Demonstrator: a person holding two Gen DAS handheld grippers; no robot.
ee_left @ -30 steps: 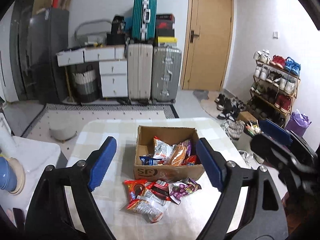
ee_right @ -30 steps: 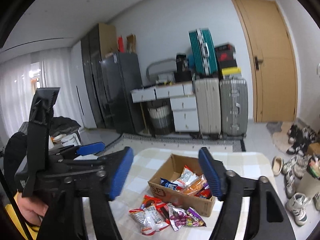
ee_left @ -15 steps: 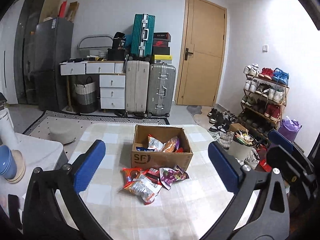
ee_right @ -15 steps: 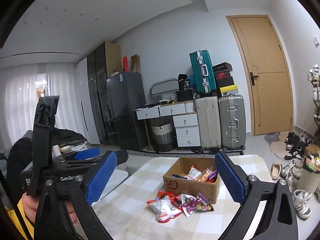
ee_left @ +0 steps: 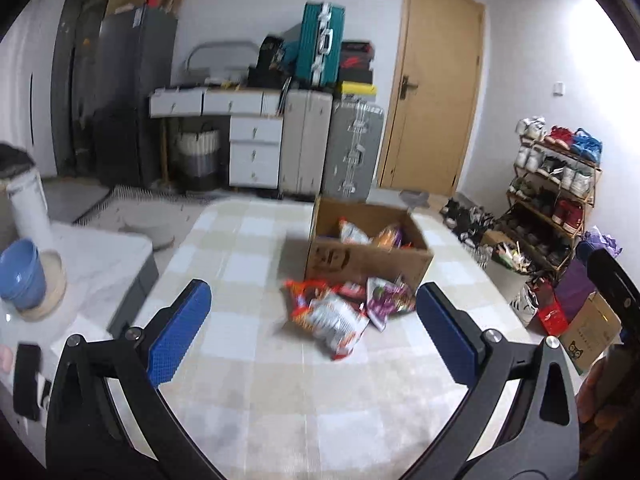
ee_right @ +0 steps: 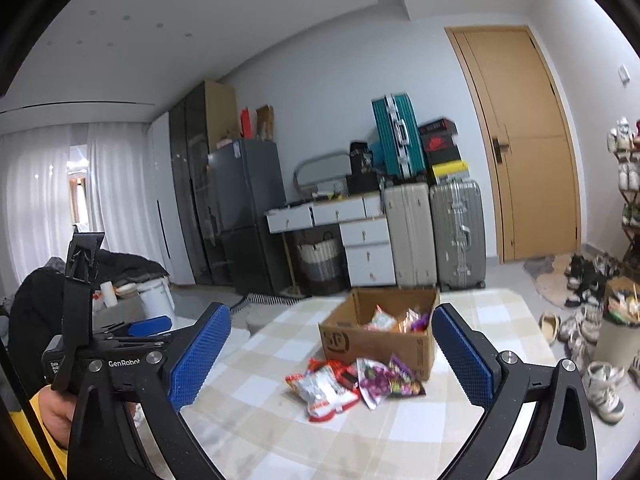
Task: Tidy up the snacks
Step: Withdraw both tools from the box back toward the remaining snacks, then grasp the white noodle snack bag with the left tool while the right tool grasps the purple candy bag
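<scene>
Loose snack packets point(ee_left: 344, 312) point(ee_right: 352, 380) lie in a heap on the checked worktop point(ee_left: 248, 320) point(ee_right: 280, 432), touching the near side of an open cardboard box point(ee_left: 368, 256) point(ee_right: 376, 344) holding more packets, towards the far edge. Left hand-held gripper point(ee_left: 312, 332) and right hand-held gripper point(ee_right: 332, 356): jaws just opened, spread wide, nothing between them, clear of the heap.

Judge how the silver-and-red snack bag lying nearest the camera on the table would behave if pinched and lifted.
The silver-and-red snack bag looks crinkled and puffy, so it is probably light and would likely sag or crumple under a pinch. Its glossy film may slip. It partly overlaps the other packets, so lifting it may drag those along.
</scene>
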